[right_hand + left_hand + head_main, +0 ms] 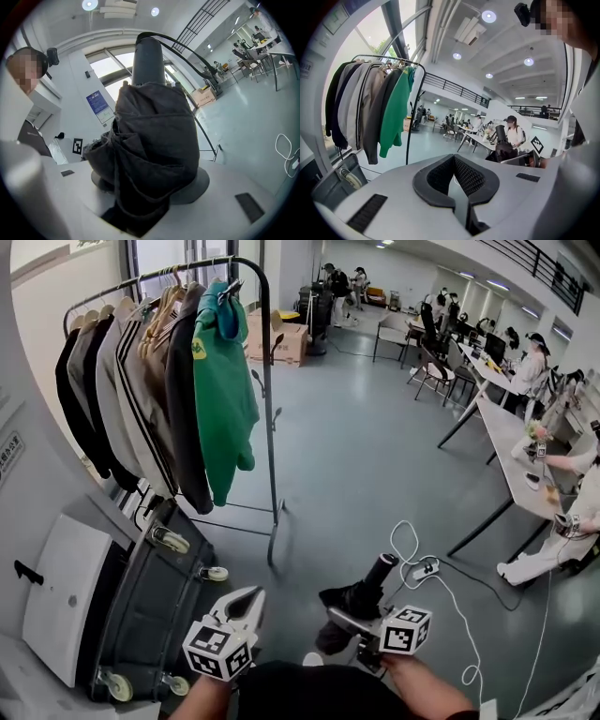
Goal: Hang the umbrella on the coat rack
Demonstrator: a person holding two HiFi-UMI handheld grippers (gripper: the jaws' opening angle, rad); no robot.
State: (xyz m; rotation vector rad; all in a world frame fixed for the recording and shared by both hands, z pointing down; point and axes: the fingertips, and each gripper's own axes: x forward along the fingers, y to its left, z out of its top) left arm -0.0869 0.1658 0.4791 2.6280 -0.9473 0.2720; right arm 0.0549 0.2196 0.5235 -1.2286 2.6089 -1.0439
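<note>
Umbrella (349, 602) and coat rack (268, 409) are well apart. The rack is a tall frame of black metal tube, its rail crowded with soft coats and a green hoodie (223, 390). The umbrella is folded and black, limp crumpled fabric with a smooth, hard cylindrical handle at its far end. It is probably light, squashy and prone to slip. Right tongs (354, 622) pinch its fabric middle; a hold nearer the handle seems firmer. Left tongs (246, 604) are drawn together, empty.
</note>
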